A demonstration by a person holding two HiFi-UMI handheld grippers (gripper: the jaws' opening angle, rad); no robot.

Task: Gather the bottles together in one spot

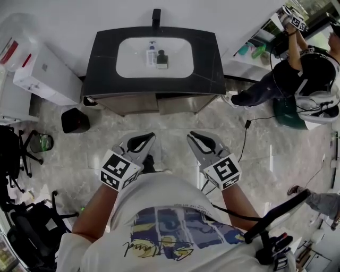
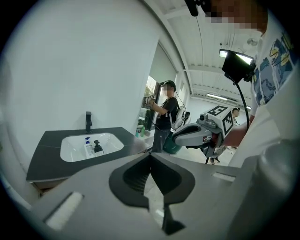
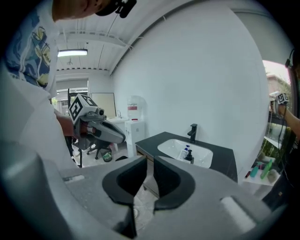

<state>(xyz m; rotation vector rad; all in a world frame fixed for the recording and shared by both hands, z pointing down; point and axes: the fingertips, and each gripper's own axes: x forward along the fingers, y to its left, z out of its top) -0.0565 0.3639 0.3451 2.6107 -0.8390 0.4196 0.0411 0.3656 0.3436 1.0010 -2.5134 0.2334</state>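
Left gripper (image 1: 150,136) has its jaws pressed together on nothing. Right gripper (image 1: 193,135), just beside it, is likewise closed tip to tip and empty. Both hang above a pale marbled floor (image 1: 276,154). Well ahead stands a black vanity counter (image 1: 207,64) with a white basin (image 1: 130,64). In the basin a white bottle (image 1: 152,54) and a dark pump bottle (image 1: 162,59) sit side by side below a black tap (image 1: 156,16). A black bin (image 1: 75,120) stands left of the vanity. At right, another person (image 1: 287,74) stands beside green bottles (image 1: 258,51) against the white wall (image 1: 223,13).
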